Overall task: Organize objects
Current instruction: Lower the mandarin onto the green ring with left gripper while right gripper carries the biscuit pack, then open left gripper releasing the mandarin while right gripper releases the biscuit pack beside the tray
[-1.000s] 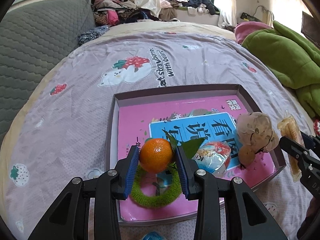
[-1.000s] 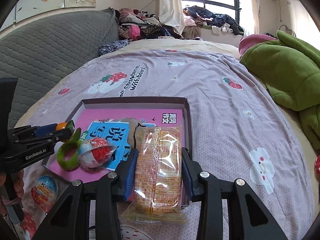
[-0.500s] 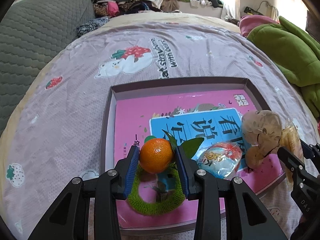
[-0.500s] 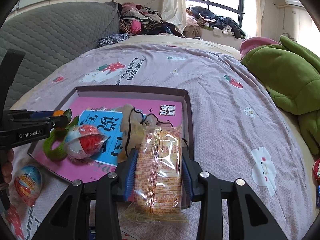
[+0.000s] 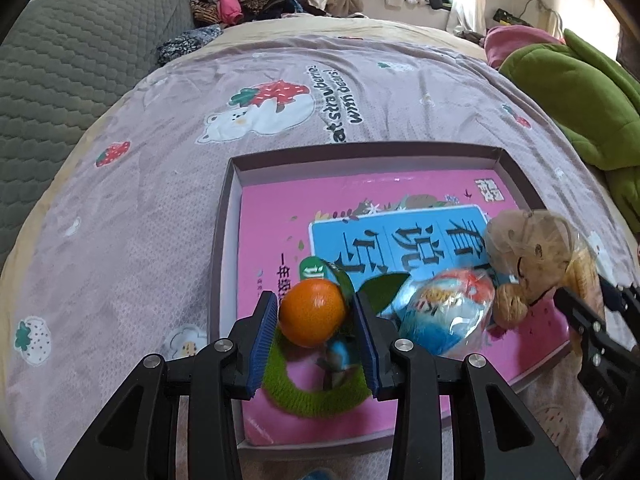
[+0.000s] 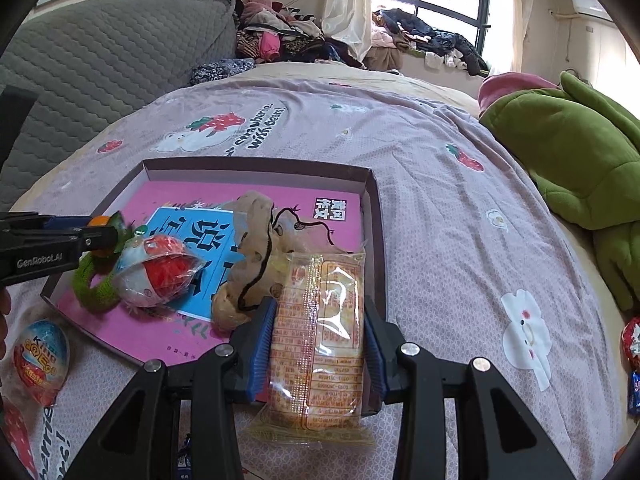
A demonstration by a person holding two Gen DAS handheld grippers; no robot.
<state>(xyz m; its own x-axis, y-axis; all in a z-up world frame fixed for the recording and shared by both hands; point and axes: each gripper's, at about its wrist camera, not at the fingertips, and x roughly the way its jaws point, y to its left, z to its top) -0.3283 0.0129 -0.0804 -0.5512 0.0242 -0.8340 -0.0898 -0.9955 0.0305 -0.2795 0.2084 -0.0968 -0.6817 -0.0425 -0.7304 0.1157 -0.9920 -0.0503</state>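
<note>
A shallow box (image 5: 226, 216) (image 6: 372, 208) with a pink book in it lies on the bedspread. My left gripper (image 5: 314, 314) is shut on an orange with green leaves (image 5: 312, 312), held just above a green knitted ring (image 5: 316, 396) at the box's near left. My right gripper (image 6: 318, 332) is shut on a clear cracker packet (image 6: 320, 320), which hangs over the box's near right corner. Inside the box also lie a wrapped red and blue egg (image 6: 158, 276) (image 5: 444, 312) and a beige scrunchie with a black cord (image 6: 256, 256) (image 5: 524, 248).
A wrapped toy egg (image 6: 40, 356) lies on the bedspread left of the box. A green blanket (image 6: 580, 160) is heaped at the right, a grey quilted headboard (image 6: 100, 68) at the left. Small wrapped sweets (image 6: 632, 344) sit at the far right edge. A pile of clothes (image 6: 280, 40) lies beyond the bed.
The right gripper has sunk a little with the cracker packet, closer over the box's corner. The left gripper still holds the orange over the green ring, tilted slightly more downward.
</note>
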